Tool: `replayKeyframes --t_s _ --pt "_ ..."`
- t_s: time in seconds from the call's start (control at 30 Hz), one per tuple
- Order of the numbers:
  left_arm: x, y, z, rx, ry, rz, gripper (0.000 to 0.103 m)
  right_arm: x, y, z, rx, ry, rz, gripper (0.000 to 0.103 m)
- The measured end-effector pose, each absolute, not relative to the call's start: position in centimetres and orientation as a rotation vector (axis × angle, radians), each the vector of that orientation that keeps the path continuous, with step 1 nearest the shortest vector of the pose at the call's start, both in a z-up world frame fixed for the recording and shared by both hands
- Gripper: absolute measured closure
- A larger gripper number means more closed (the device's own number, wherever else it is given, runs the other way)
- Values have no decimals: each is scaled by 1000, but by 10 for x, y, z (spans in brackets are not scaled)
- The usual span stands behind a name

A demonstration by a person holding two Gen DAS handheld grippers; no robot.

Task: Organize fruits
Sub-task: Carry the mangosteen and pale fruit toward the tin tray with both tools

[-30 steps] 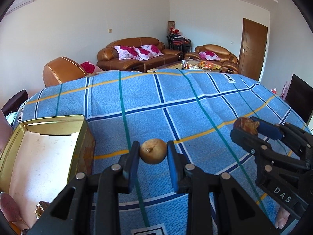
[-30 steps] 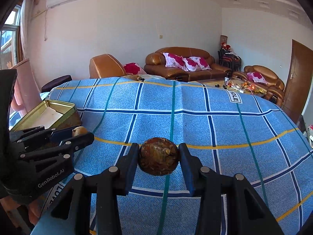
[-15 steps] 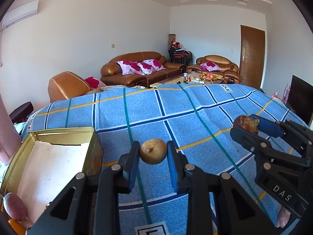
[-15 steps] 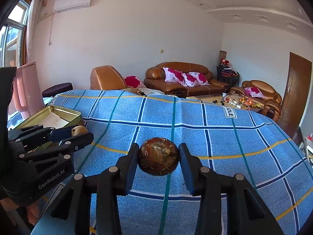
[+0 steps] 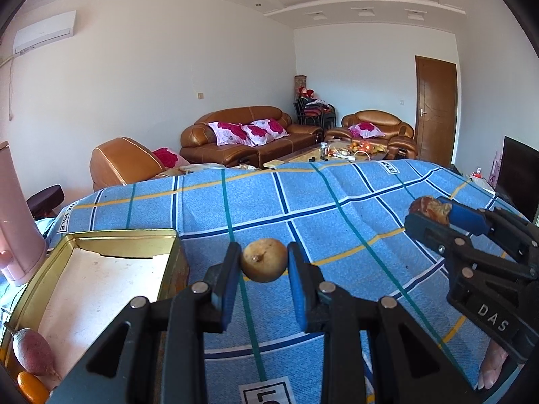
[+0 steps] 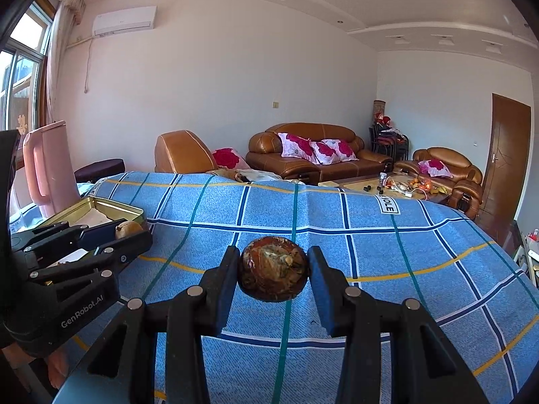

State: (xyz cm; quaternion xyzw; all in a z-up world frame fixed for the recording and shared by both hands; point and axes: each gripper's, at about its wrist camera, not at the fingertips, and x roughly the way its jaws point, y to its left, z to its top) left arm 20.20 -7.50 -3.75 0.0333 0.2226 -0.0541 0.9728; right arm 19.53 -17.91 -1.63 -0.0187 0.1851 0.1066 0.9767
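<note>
Left wrist: your left gripper point(image 5: 263, 262) clamps the tan fruit point(image 5: 263, 260), right gripper point(image 6: 273, 276) clamps the brown fruit point(image 6: 273, 273); lower each gently into the gold tin point(image 5: 121, 236).

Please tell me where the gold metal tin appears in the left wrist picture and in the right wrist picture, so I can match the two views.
Left wrist view: the gold metal tin fills the lower left, open, left of the left hand-held gripper.
Right wrist view: the tin is small at the middle left edge, partly behind the left hand-held gripper.
Shared landmark: the brown sofa with pink cushions at the far wall.
</note>
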Motion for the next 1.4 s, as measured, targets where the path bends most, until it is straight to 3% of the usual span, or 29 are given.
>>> replayKeyframes --t_s 1.4 --pt "141 -59 -36 92 437 -81 74 139 -158 -12 -58 319 264 60"
